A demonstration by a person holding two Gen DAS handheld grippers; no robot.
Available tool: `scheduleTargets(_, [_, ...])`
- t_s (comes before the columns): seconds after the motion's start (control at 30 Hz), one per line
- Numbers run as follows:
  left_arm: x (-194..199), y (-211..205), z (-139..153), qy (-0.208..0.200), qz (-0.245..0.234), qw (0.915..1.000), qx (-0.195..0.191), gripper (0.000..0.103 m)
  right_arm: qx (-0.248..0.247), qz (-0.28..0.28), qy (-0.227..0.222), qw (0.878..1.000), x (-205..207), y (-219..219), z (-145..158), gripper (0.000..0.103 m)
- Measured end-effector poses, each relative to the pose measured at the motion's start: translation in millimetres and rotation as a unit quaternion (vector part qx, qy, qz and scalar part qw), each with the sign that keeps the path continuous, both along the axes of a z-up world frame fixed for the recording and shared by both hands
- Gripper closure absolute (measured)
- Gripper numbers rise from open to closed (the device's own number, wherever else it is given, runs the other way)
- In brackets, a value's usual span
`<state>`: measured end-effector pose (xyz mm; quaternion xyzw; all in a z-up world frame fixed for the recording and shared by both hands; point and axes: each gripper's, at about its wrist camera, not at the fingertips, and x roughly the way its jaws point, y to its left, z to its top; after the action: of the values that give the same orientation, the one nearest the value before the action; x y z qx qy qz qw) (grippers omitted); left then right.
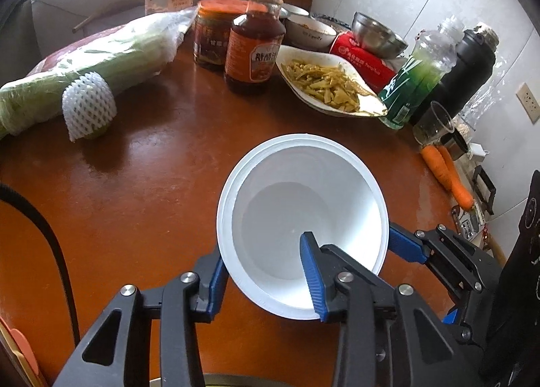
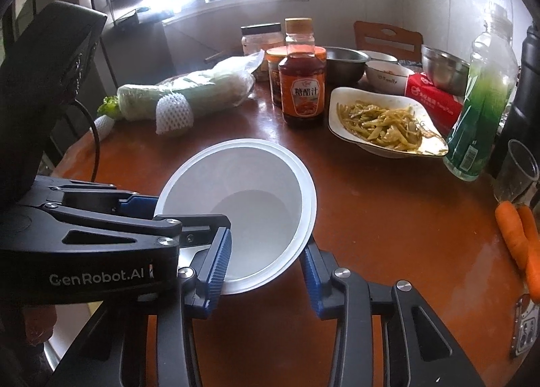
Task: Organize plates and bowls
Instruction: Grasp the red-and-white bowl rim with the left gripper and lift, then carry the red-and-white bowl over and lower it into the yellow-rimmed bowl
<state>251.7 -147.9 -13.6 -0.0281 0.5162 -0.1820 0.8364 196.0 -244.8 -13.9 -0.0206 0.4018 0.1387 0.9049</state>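
Two grippers were on one white disposable bowl (image 1: 300, 218) sitting on the brown round table (image 1: 152, 184), near the table edge closest to the cameras. The rim looked doubled, maybe nested bowls, could not tell. Left gripper (image 1: 266, 280) straddled the near-left rim: one blue pad outside the wall, the other blue pad inside the bowl, jaws clamped on the bowl wall. Right gripper (image 2: 266, 277) did the same on the near-right rim: left pad inside the bowl, right pad outside under the rim, jaws gripping the bowl. In the left wrist view the right gripper showed at lower right with a blue finger against the bowl rim; in the right wrist view the left gripper (image 2: 135, 214) came in from the left onto the rim. The bowl was empty and sat tilted in the right wrist view. Behind it stood an orange-labelled sauce bottle (image 1: 254, 35), with a red-lidded jar (image 1: 216, 32) just beside it. An oval white plate of shredded yellow-green food (image 1: 330, 83) lay right of the bottle, well apart from the bowl. Further back were a white ceramic bowl (image 1: 308, 30), a steel bowl (image 1: 378, 34) resting on a red tissue pack (image 1: 364, 59), a green drink bottle (image 1: 418, 73), and a black flask (image 1: 469, 66). A wrapped cabbage (image 1: 87, 59) with a white foam net (image 1: 89, 101) lay at left. Two carrots (image 1: 445, 171) lay at the right edge near a clear plastic cup (image 1: 433, 123).
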Motion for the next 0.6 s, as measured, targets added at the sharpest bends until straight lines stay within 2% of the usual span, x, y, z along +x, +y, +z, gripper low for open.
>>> scheduleTargets(0.6, [-54.2,39.6,55.5,-0.074,0.013,0.9969,-0.02,0.062,-0.009,0.025,-0.065,0.998,-43.2,37.3,50.0,0.061])
